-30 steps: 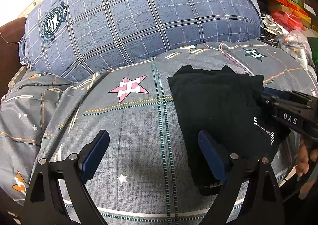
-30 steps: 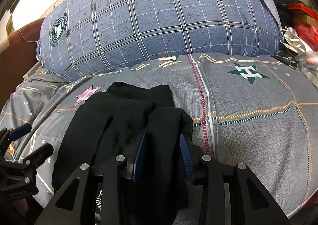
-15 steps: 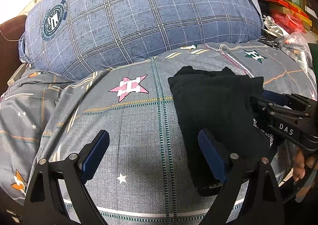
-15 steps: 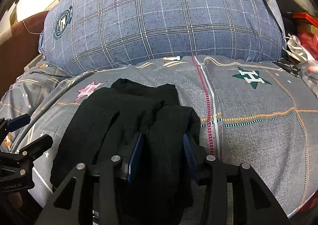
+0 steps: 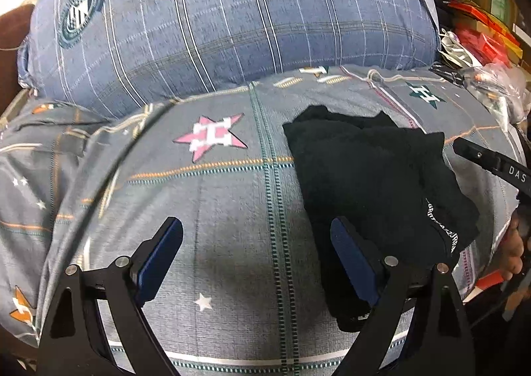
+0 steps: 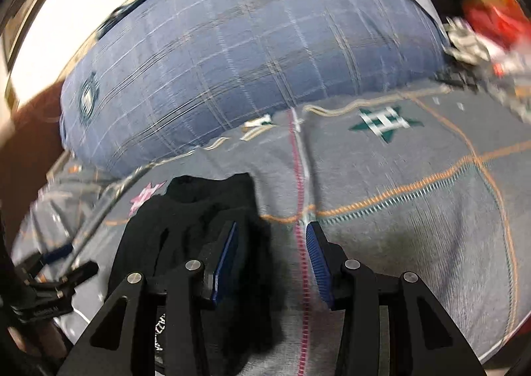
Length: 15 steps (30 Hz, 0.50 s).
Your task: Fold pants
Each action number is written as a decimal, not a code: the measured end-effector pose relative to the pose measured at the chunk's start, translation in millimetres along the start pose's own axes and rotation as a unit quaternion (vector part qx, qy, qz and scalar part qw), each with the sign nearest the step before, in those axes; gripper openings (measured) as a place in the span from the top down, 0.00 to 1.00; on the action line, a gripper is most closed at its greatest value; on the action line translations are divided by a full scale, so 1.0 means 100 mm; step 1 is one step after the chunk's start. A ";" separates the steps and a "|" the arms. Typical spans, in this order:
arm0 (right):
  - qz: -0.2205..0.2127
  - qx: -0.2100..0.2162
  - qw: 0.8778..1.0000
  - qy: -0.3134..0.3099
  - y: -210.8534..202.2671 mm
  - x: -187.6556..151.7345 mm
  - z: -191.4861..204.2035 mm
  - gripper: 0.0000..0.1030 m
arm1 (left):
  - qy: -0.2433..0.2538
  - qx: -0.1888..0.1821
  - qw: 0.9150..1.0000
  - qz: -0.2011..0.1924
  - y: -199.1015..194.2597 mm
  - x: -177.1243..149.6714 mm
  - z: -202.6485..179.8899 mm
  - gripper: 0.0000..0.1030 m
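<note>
The black pants (image 5: 375,173) lie folded in a compact bundle on the grey patterned bedspread (image 5: 215,210). My left gripper (image 5: 257,259) is open and empty, with its right finger at the bundle's near left edge. My right gripper (image 6: 272,259) is open and empty; the pants (image 6: 186,230) lie under and left of its left finger. In the left wrist view the right gripper (image 5: 491,163) shows at the far right, beside the bundle. In the right wrist view the left gripper (image 6: 56,276) shows at the lower left.
A large blue plaid pillow (image 5: 232,20) lies across the far side of the bed. Cluttered red and clear packages (image 5: 481,44) sit at the far right. A thin cable (image 5: 109,160) arcs over the left of the bedspread.
My right gripper has opened, let go of the pants fold and shifted right. The bundle now rests on the bed. My left gripper has stayed open.
</note>
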State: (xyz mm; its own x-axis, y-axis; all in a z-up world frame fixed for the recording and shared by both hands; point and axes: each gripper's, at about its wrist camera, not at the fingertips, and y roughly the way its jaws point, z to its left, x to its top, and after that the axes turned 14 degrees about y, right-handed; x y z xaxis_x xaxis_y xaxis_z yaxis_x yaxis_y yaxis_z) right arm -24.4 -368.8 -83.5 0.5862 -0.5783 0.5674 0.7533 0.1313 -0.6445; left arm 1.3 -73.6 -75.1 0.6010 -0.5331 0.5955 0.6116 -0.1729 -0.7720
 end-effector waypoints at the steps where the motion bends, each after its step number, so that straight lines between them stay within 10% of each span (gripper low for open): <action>1: 0.009 0.003 1.000 0.010 0.02 0.01 -0.04 0.55 | 0.000 -0.003 1.000 0.001 0.01 0.01 -0.01 0.11; 15: 0.093 0.051 0.994 0.034 0.36 -0.10 0.01 0.42 | 0.002 -0.180 0.984 0.010 0.33 0.15 -0.11 0.11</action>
State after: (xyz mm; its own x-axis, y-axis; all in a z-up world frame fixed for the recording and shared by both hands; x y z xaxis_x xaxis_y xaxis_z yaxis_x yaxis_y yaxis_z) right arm -2.5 -357.1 -112.2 0.6992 -0.5887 0.4056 0.6621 0.3192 -0.6781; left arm 25.4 -96.1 -94.3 0.6086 -0.5428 0.5787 0.3766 -0.4443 -0.8128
